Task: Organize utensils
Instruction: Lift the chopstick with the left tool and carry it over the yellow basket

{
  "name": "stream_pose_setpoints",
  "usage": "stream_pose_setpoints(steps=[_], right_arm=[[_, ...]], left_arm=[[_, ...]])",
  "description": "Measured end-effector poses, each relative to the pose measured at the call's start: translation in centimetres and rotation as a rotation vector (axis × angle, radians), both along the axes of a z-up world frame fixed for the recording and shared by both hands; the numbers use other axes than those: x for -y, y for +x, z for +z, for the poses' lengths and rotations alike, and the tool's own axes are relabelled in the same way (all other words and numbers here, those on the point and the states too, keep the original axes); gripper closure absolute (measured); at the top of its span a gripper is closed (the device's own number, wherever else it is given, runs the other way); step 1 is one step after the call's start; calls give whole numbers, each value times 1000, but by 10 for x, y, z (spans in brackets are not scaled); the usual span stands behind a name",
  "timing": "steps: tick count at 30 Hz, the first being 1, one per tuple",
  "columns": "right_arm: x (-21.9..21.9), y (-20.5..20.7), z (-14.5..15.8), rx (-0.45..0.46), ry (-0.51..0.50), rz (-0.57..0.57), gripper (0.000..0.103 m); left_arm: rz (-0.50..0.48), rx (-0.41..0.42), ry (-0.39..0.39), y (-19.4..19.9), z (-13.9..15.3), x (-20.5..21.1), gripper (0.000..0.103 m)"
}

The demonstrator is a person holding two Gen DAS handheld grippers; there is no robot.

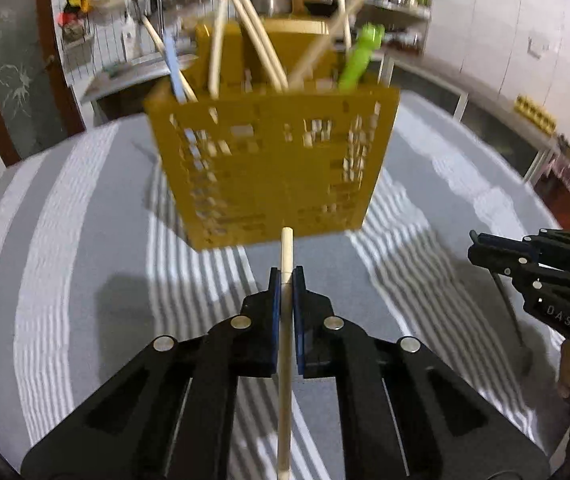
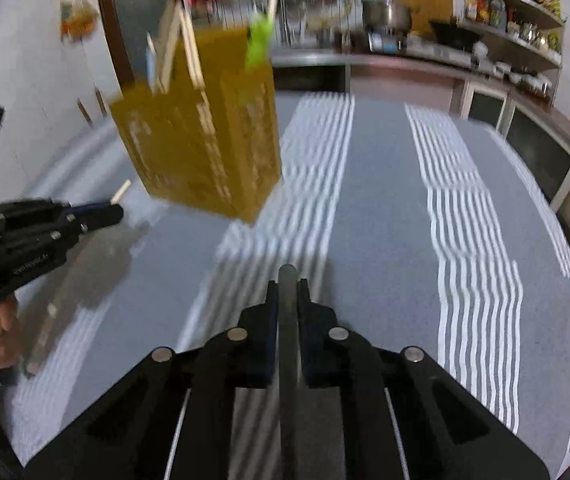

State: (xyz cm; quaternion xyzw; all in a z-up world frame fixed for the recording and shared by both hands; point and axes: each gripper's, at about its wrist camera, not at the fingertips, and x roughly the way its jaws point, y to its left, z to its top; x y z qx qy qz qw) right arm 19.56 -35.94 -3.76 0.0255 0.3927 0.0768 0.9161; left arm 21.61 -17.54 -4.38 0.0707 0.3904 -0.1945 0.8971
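**Two utensils gripped, holder already part-filled**

Left wrist: left gripper [image 1: 287, 276] clamps a wooden chopstick [image 1: 285, 320] just before the yellow holder [image 1: 269, 168], already holding several utensils.

Right wrist: right gripper [image 2: 287, 292] pinches a dark utensil handle [image 2: 287, 320]; both apparently remain to be stowed.

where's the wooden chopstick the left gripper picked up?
Left wrist view, bottom centre: the wooden chopstick is clamped in the left gripper, tip just short of the yellow utensil basket.
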Motion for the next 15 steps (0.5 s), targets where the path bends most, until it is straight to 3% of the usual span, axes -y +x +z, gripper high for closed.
stream_pose_setpoints(steps=[6,15], right_arm=[[-2,-21,27,131,46,-5,94],[-2,-27,39,225,68,-5,94]], left_arm=[[12,69,-50,-14,26,-13,98],[18,134,-126,-18,42,-26,98]])
